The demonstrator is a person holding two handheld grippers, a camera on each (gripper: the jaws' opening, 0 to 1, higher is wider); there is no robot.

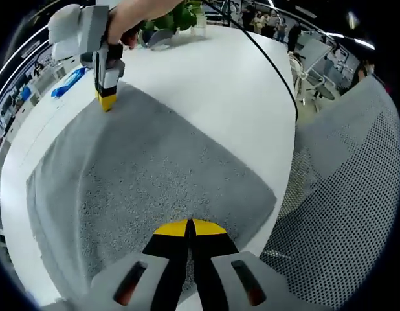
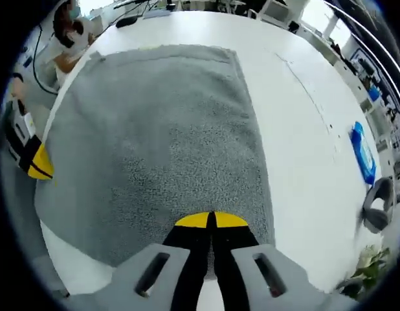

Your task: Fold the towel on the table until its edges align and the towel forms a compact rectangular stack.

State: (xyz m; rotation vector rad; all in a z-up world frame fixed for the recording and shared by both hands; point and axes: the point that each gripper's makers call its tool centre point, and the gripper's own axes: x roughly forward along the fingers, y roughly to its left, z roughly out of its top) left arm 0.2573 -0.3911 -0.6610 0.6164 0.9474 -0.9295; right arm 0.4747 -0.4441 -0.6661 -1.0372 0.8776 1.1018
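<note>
In the left gripper view, a blue object [image 1: 68, 82] lies at the far left on the white table [image 1: 206, 84]. Beside it the right gripper [image 1: 106, 100], held by a hand [image 1: 136, 18], rests its yellow tips on the far corner of the grey towel [image 1: 148, 175]. The towel lies flat on the table. At the bottom, the left gripper [image 1: 189, 227] has its jaws closed together on the towel's near edge. A mesh chair [image 1: 355, 194] stands at the right.

In the right gripper view, the left gripper [image 2: 35, 162] sits at the towel's [image 2: 167, 136] left edge. The right gripper [image 2: 211, 220] is closed on the near edge. No writing can be read.
</note>
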